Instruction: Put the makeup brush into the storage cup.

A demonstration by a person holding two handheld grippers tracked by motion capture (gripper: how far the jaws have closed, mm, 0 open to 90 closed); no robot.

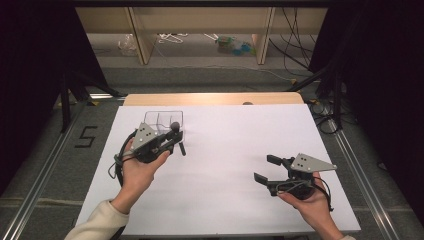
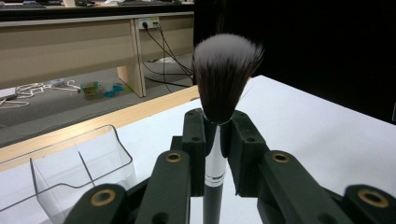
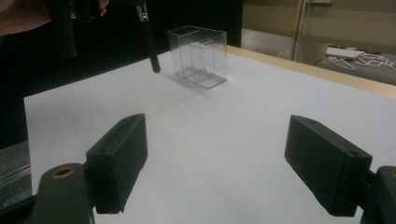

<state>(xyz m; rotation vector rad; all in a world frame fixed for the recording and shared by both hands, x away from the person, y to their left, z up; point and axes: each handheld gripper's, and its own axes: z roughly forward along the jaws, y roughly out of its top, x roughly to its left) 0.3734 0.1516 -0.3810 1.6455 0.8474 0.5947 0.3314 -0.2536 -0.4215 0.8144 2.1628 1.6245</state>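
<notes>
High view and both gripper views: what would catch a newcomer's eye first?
The makeup brush, clamped upright in the left gripper, bristles up, held above the white table at its left. Just beyond it stands a clear plastic organizer with dividers. The right gripper hangs open with nothing between its jaws at the table's right.

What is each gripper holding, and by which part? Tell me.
The left gripper clamps a brush by its handle, just below the bristles. The right gripper is open and holds nothing.
</notes>
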